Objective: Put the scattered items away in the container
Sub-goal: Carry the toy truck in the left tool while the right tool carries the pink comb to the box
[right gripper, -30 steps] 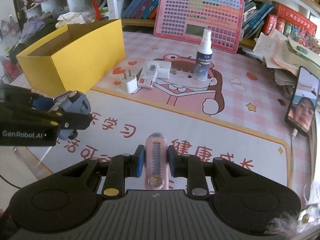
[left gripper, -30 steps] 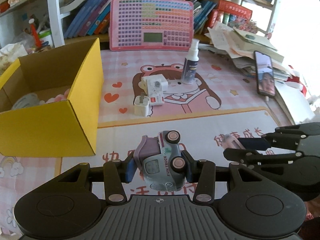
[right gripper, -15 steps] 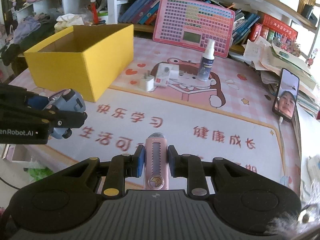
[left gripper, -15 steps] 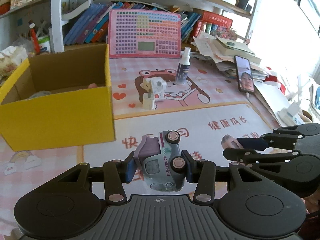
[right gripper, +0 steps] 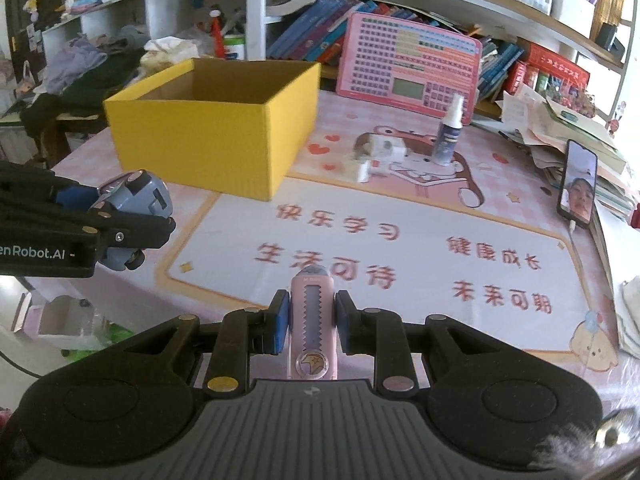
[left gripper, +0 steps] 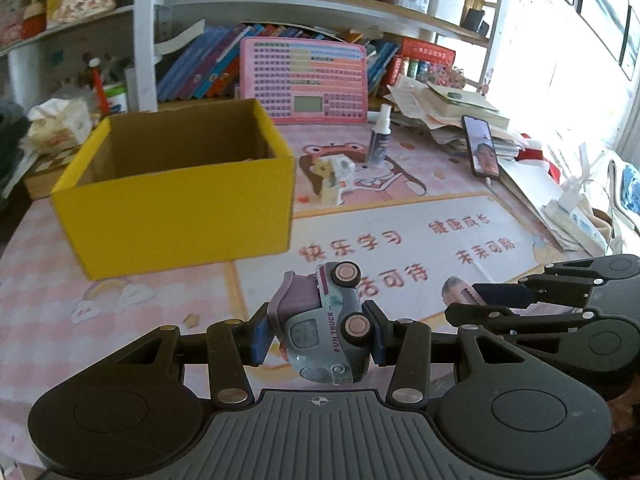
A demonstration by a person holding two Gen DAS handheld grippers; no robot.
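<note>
I'm working in a home study corner: cartoon desk mat (right gripper: 400, 240), crammed bookshelves (left gripper: 280, 20), pink learning keyboard toy (right gripper: 408, 68), paper piles (left gripper: 452, 108), clothes heap (right gripper: 80, 68).

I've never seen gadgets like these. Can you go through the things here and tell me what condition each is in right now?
left gripper: shut on the toy truck, held above the mat.
toy truck: tipped sideways, gripped.
right gripper: shut on the pink utility knife.
pink utility knife: gripped, pointing forward.
yellow box: open-topped, upright.
spray bottle: standing, capped.
chargers: lying loose on the mat.
phone: screen lit.
</note>
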